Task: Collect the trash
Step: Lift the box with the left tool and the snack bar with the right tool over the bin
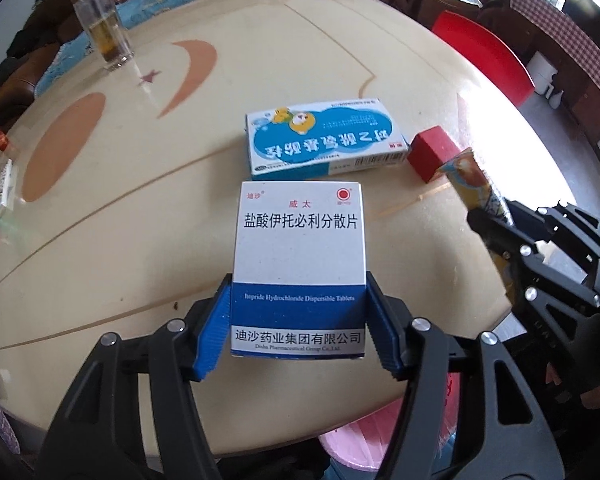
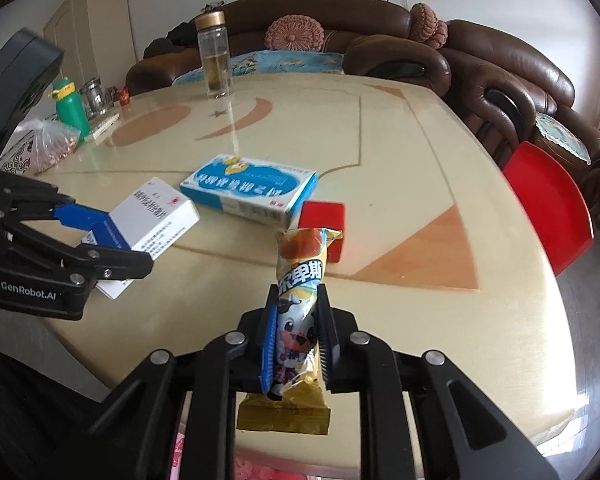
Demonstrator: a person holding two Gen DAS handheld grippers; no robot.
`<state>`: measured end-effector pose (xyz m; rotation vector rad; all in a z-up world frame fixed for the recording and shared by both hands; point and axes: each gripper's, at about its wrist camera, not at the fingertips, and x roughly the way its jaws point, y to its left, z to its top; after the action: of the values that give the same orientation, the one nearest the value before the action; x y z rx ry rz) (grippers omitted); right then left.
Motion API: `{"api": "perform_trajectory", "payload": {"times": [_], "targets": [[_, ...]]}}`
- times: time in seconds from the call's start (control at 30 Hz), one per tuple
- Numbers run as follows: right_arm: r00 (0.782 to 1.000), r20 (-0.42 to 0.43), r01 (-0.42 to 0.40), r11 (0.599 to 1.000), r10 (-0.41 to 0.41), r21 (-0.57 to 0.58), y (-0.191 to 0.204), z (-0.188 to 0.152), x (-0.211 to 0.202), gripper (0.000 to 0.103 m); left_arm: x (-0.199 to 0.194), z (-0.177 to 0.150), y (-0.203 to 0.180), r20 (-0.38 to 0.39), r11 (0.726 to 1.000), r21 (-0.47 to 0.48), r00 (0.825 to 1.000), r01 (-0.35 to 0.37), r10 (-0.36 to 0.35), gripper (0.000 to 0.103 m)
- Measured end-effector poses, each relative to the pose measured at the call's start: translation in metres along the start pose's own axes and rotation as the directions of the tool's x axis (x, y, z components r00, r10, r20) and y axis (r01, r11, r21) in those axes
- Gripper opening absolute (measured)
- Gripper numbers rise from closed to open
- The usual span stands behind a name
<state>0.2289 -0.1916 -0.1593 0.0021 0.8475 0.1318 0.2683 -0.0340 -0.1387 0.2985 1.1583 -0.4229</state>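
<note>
Mostly clear, L wrist view: left gripper (image 1: 298,322) clamped on white-blue pill box (image 1: 299,256) above table (image 1: 260,60); right gripper (image 1: 496,220) partly cut off at edge. R wrist view: right gripper (image 2: 298,340) jaws together on snack wrapper (image 2: 300,304), hiding part of red block (image 2: 324,216); blue medicine box (image 2: 252,188) beside it.

Medicine box (image 1: 324,140) on table (image 1: 260,60), cube (image 1: 432,151) touching its right

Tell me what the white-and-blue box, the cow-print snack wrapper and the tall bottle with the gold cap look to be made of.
White-and-blue box: likely matte printed cardboard; crisp folded edges, flat faces.
Snack wrapper: probably glossy plastic film; it creases and shines, with a crimped end.
Bottle: clear glass or hard plastic, undecidable; see-through walls, metallic-looking gold cap.
</note>
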Motion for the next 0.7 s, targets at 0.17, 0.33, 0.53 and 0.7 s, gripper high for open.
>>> {"api": "perform_trajectory", "payload": {"times": [0.17,0.33,0.53,0.7], "targets": [[1.000,0.025,0.009,1.000,-0.009,0.005,-0.002,0.006,-0.010,0.018,-0.009,-0.003,-0.006,0.016,1.000,-0.004,1.000,-0.007,0.007,0.061],[0.999,0.045,0.001,1.000,-0.001,0.012,-0.002,0.014,-0.024,0.018,-0.023,-0.008,-0.008,0.043,1.000,-0.018,0.999,-0.007,0.008,0.061],[0.996,0.087,0.001,1.000,-0.001,0.003,0.005,0.023,-0.050,0.018,-0.049,-0.014,-0.011,0.082,1.000,-0.022,0.996,-0.017,0.018,0.061],[0.993,0.118,-0.005,1.000,0.006,-0.004,0.014,0.028,-0.076,0.018,-0.073,-0.020,-0.013,0.121,1.000,-0.014,0.992,-0.027,0.028,0.061]]}}
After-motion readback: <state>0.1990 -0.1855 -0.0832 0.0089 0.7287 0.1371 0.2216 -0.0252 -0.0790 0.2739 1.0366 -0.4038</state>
